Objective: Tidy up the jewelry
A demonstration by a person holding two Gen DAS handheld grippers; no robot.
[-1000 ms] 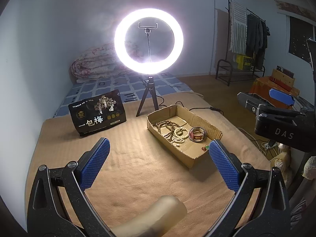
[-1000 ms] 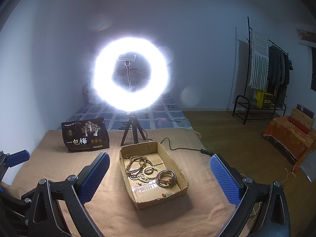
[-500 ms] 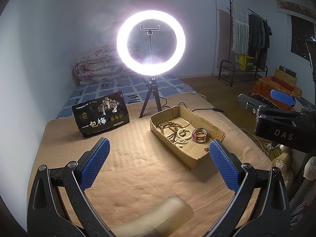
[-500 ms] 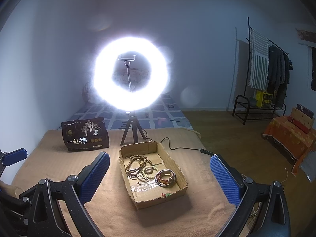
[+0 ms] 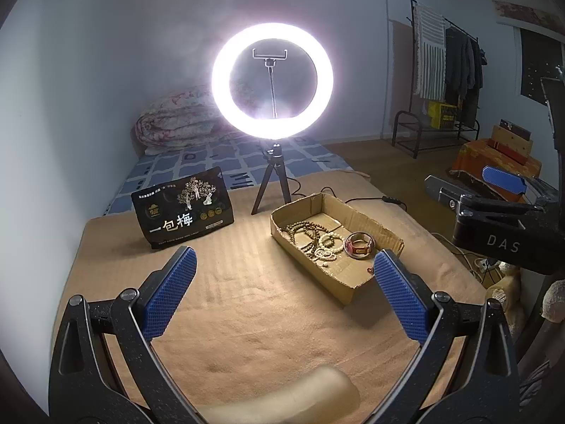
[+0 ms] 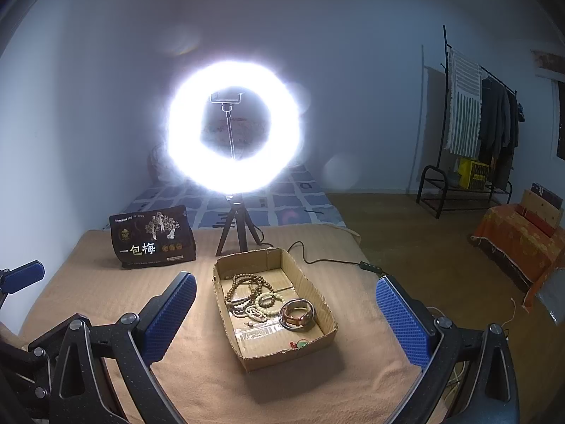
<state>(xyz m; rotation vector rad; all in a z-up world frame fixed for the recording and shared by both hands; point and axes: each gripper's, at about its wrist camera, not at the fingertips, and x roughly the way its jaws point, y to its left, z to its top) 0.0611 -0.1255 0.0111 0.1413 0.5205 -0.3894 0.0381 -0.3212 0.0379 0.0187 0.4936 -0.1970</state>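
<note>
A shallow cardboard box (image 6: 326, 332) (image 5: 348, 293) lies on the tan blanket. In it are brown bead strands (image 6: 243, 288) (image 5: 300, 229), pale bead bracelets (image 6: 266, 300) (image 5: 330, 243), a bangle with a watch (image 6: 296, 312) (image 5: 358, 243) and a small green and red charm (image 6: 300, 344). My left gripper (image 5: 284, 293) is open and empty, above the blanket left of the box. My right gripper (image 6: 286, 318) is open and empty, held above and in front of the box. One blue pad of the left gripper's fingers (image 6: 23, 275) shows in the right wrist view.
A lit ring light on a small tripod (image 5: 272, 183) (image 6: 235, 226) stands behind the box, its cable (image 6: 328, 261) trailing right. A black snack bag (image 5: 183, 212) (image 6: 152, 238) stands at the back left. A folded quilt (image 5: 176, 120) lies on the bed. A clothes rack (image 6: 469, 141) stands far right.
The left wrist view has drifted slightly left and back: the box, bag and ring light sit further right in it. The right gripper has barely moved. Both grippers stay open.
</note>
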